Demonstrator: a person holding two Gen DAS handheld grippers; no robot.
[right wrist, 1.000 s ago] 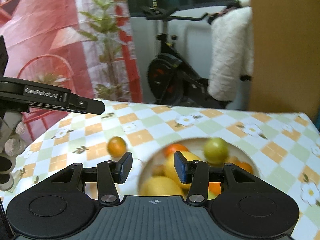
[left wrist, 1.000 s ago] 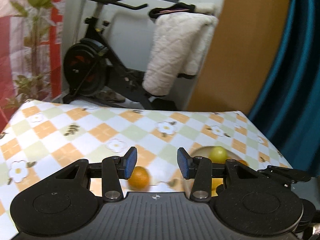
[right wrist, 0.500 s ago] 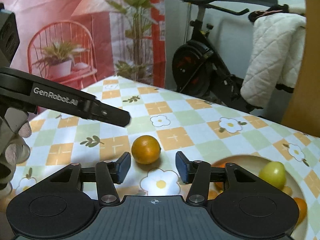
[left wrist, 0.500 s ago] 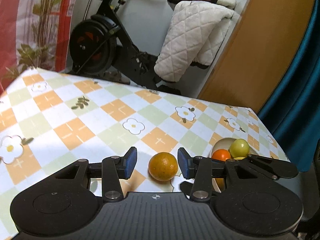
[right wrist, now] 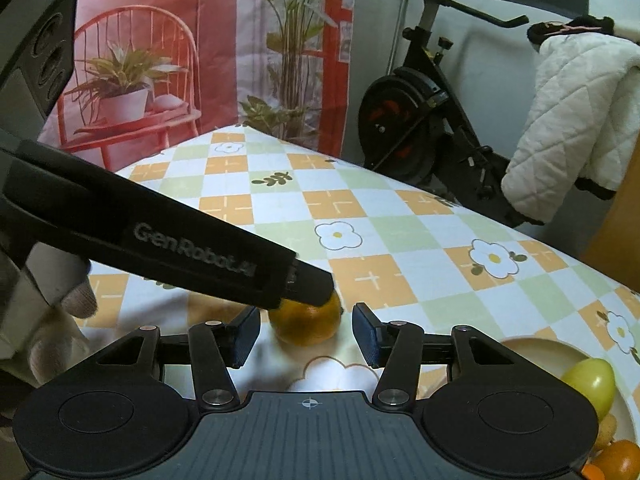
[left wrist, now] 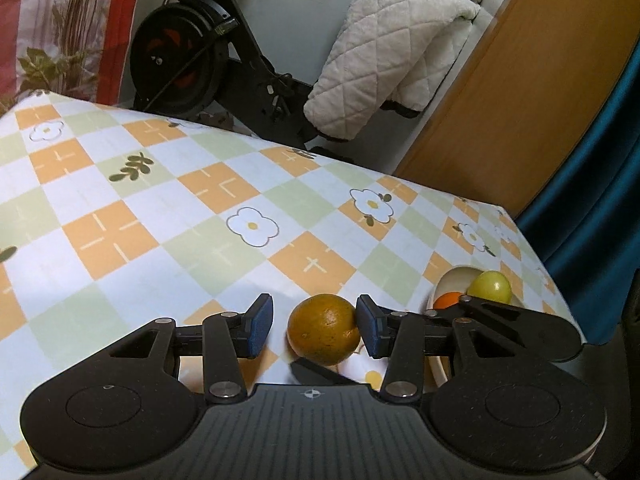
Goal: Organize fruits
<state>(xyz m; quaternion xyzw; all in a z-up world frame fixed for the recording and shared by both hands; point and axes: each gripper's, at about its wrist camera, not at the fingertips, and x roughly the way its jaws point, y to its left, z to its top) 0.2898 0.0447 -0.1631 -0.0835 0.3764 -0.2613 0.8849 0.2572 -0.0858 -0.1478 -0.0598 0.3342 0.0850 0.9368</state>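
The orange (left wrist: 323, 329) sits on the checked, flowered tablecloth (left wrist: 192, 216), between the spread fingers of the left gripper (left wrist: 314, 327); its right pad touches the fruit, the left pad stands clear. The right gripper (right wrist: 306, 335), also spread, points at the same orange without contact. The left gripper's side reads "GenRobot.AI". A cream bowl (right wrist: 540, 350) just beside holds a green fruit (right wrist: 590, 382) and orange ones.

Orange (left wrist: 323, 329) on checkered tablecloth (left wrist: 168, 216) between open left gripper (left wrist: 314, 326) fingers.
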